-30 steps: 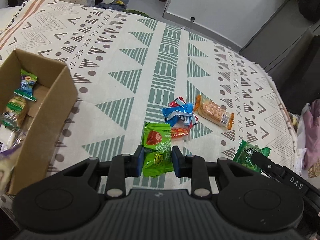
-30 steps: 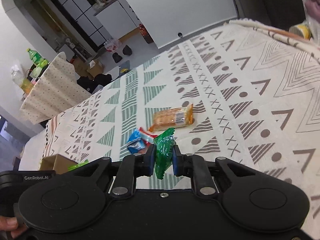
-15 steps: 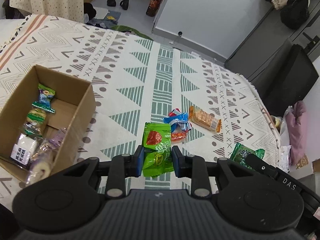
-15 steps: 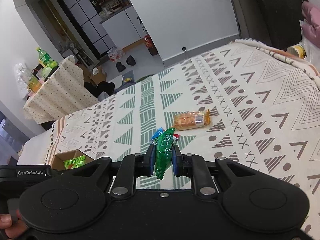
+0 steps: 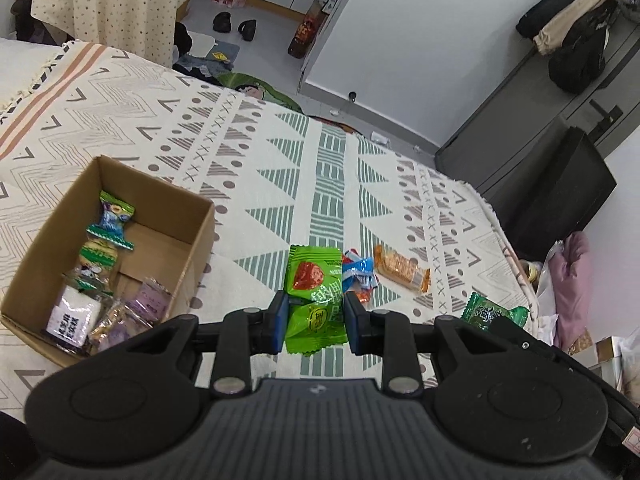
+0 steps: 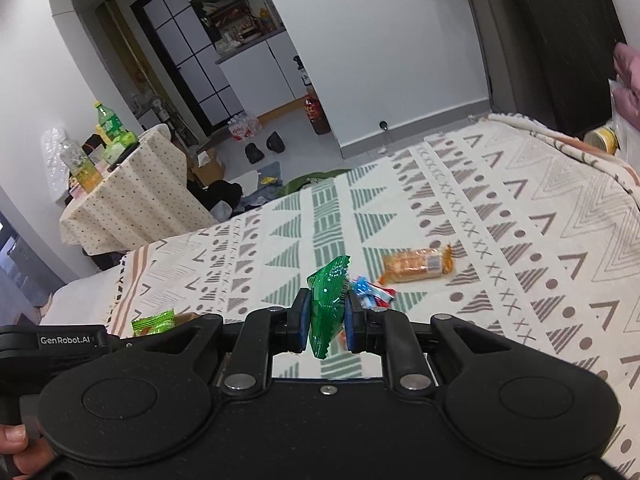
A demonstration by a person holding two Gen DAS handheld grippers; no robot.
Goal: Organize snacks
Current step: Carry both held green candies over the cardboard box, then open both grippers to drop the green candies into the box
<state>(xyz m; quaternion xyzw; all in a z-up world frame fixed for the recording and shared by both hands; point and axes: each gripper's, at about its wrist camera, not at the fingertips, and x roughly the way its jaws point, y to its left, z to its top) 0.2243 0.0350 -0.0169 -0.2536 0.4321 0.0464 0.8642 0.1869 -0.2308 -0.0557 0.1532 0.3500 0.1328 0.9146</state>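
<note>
L gripper (image 5: 314, 322) was clamped narrow on a light green snack pack (image 5: 315, 298), blue pads pressing both long sides, pack held up off the patterned cloth (image 5: 332, 184). From that gripper, the cardboard box (image 5: 192, 248) sat at approx 10 o'clock on the cloth, open top, w/ several wrapped snacks inside: a blue-green candy (image 5: 113, 220) toward the far wall, a white packet (image 5: 74, 316) and a purple-ish wrapper (image 5: 136, 312) at the near end. At approx 1 o'clock lay a small heap of blue/red wrappers (image 5: 360, 276), partly hidden behind the held pack, and just beside it, further right, an orange cracker pack (image 5: 400, 270). At 3 o'clock the R tool showed w/ its dark green packet (image 5: 494, 314).

R gripper (image 6: 327, 318) was pinched narrow on that dark green packet (image 6: 328, 300), held edge-on and upright above the cloth (image 6: 520, 240). Past its tips, approx 1 o'clock, were the blue/red wrappers (image 6: 370, 292); the orange cracker pack (image 6: 416, 266) lay beyond, near them. At 9 o'clock the light green pack (image 6: 154, 322) showed in the L tool, w/ a sliver of box (image 6: 186, 317) behind. A hand (image 6: 20, 448) gripped a handle at lower left.
</note>
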